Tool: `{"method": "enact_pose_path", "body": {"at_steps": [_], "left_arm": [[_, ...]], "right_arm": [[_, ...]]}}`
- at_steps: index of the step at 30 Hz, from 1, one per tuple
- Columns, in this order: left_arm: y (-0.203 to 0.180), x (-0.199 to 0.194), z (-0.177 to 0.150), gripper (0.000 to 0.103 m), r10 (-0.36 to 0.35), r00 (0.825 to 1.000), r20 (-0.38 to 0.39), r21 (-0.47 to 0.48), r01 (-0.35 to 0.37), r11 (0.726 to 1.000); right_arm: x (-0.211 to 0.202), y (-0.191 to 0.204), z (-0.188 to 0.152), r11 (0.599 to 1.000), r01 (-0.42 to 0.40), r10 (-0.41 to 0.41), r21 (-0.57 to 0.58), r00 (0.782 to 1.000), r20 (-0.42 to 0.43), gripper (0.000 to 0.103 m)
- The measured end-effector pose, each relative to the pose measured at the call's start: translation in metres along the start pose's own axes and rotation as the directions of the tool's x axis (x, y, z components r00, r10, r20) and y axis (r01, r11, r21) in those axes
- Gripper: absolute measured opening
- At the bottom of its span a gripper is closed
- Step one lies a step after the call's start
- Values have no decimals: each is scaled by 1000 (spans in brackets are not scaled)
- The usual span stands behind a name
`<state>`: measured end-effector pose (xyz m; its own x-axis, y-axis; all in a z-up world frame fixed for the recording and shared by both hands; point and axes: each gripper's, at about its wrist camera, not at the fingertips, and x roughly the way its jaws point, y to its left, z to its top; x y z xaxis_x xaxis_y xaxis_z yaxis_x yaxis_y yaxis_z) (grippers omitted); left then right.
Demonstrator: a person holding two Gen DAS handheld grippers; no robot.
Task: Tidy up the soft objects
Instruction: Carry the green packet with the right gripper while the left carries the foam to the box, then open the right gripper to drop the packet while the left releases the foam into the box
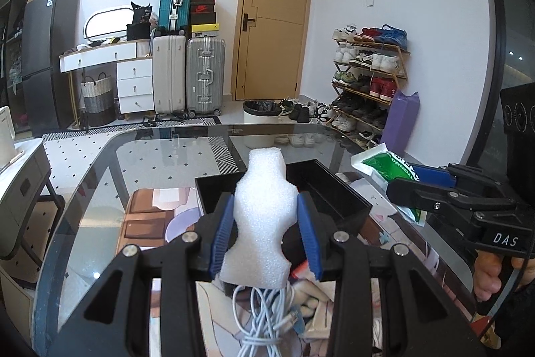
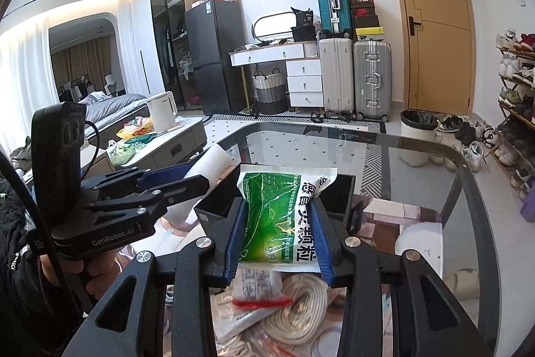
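Observation:
My left gripper [image 1: 265, 223] is shut on a white foam piece [image 1: 264, 209] and holds it above the glass table, just in front of a black open box [image 1: 334, 189]. My right gripper [image 2: 279, 223] is shut on a green and white packet [image 2: 284, 216], held over the same black box [image 2: 344, 189]. The right gripper [image 1: 411, 181] with the packet [image 1: 384, 166] also shows at the right of the left wrist view. The left gripper [image 2: 194, 176] with the foam [image 2: 214, 163] shows at the left of the right wrist view.
On the glass table [image 1: 100, 183] below lie a bundle of white cable [image 1: 264, 317], a coil of white rope [image 2: 301, 306] and a clear bag with a red seal [image 2: 257, 296]. Suitcases, a shoe rack and a bin stand beyond the table.

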<state>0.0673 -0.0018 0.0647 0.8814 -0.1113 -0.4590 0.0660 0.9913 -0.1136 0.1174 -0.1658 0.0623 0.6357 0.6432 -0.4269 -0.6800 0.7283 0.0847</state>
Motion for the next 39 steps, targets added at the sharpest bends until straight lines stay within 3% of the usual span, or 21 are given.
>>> {"method": "enact_pose_path", "body": {"at_steps": [10,26,36,39], "left_arm": [[1,37,4,38,22,999,-49,5,-21,1000],[7,68,-3,38,50,991,-125,45,-45,998],[7,71,-10,37,55,985,-162,83,-42,996],[5,69,-11,37,46,986,-163,92,-31,995]], "right_arm": [[41,-23,16,999,-22,24,30,998,-59,38],[103,-26,10,994,13,-30,-112,988,-154,38],[115,-22,-5,989,27,-60,-144,971,-233,35],[111,-20,-7,991,21,-50,-134,974,-223,34]]}}
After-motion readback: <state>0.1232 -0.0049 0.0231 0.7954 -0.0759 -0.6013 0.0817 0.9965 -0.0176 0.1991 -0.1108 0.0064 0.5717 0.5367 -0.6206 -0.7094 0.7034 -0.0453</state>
